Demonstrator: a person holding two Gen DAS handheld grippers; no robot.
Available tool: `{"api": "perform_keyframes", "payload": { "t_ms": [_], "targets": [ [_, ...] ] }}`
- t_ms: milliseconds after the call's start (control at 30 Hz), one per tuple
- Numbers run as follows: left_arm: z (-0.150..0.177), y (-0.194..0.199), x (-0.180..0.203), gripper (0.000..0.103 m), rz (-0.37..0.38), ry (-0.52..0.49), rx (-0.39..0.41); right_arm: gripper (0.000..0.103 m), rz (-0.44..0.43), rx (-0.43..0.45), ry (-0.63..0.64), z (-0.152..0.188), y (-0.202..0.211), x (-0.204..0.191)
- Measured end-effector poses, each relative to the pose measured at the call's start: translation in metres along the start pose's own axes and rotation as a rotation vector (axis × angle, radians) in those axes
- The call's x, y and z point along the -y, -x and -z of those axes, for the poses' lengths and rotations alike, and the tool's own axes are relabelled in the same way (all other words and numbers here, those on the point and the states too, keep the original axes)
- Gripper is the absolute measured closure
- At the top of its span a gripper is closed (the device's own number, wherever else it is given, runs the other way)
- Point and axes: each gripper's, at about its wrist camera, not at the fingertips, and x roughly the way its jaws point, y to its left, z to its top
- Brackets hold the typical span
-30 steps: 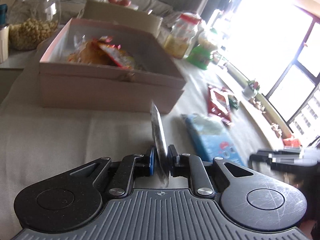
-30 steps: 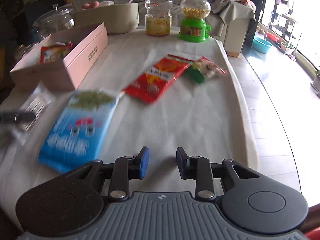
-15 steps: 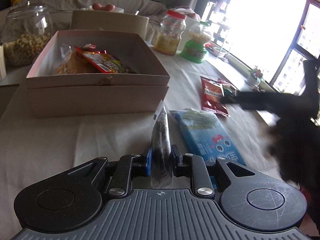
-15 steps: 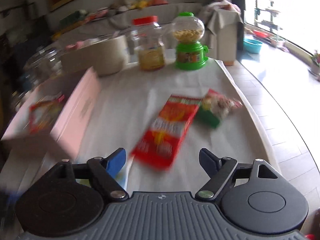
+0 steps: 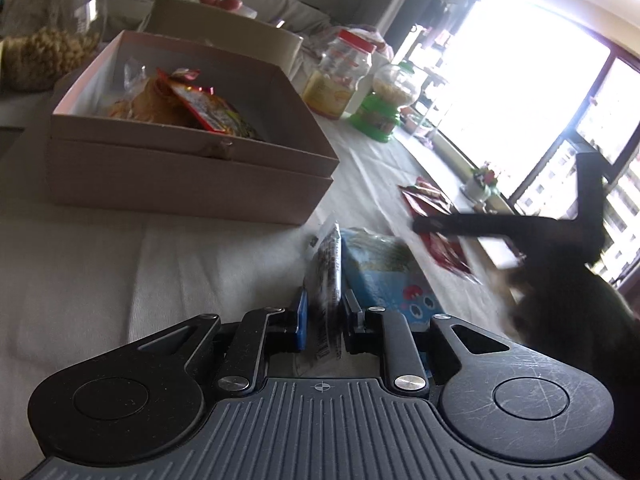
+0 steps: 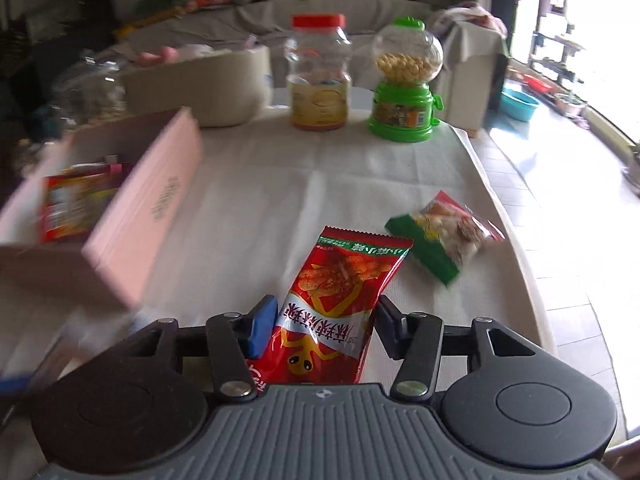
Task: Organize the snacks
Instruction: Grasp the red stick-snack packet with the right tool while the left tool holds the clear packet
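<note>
My left gripper [image 5: 322,316] is closing on a clear packet with black print [image 5: 326,264], which stands on edge between its pads just above the white cloth. The open pink box [image 5: 180,184] with several snack packets inside stands ahead of it on the left. A blue packet [image 5: 392,272] lies just right of the fingers. My right gripper [image 6: 324,320] is closing around a red snack packet [image 6: 344,280] that lies on the cloth, and its pads touch both long edges. A green-and-clear packet [image 6: 444,240] lies further right. The pink box [image 6: 152,208] is to the left.
A red-lidded jar [image 6: 318,80], a green candy dispenser [image 6: 404,92] and a beige tub [image 6: 208,84] stand at the table's far end. A big glass jar [image 5: 52,40] is behind the box. The table's edge [image 6: 520,260] runs close on the right, with floor beyond.
The right gripper swung from over the blue packet to the red one, opened wide, then narrowed around it. The left gripper stayed nearly still with the clear packet in it.
</note>
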Motion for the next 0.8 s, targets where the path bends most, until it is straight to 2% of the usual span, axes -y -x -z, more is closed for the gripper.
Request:
{"api": "perform_keyframes", "payload": {
  "t_ms": [133, 267, 433, 567, 700, 800],
  "targets": [
    [-0.001, -0.003, 0.004, 0.082, -0.020, -0.009, -0.007, 0.050, -0.059, 0.013, 0.027, 0.025, 0.049, 0.007],
    [-0.004, -0.016, 0.006, 0.087, -0.105, -0.019, -0.049, 0.050, -0.075, 0.012, 0.072, 0.055, 0.080, 0.007],
    [-0.004, -0.015, 0.007, 0.089, -0.074, -0.024, -0.018, 0.050, -0.025, 0.000, 0.130, 0.087, 0.086, 0.001],
    [0.003, -0.003, 0.011, 0.090, -0.049, -0.062, -0.009, 0.050, -0.073, -0.033, 0.095, 0.096, 0.086, 0.006],
    [0.016, 0.014, 0.021, 0.090, -0.027, -0.118, -0.028, 0.050, -0.089, -0.010, 0.126, 0.098, 0.101, 0.000],
    [0.025, 0.032, 0.027, 0.090, 0.022, -0.123, -0.043, 0.050, -0.104, 0.014, 0.145, 0.096, 0.113, -0.006]
  ]
}}
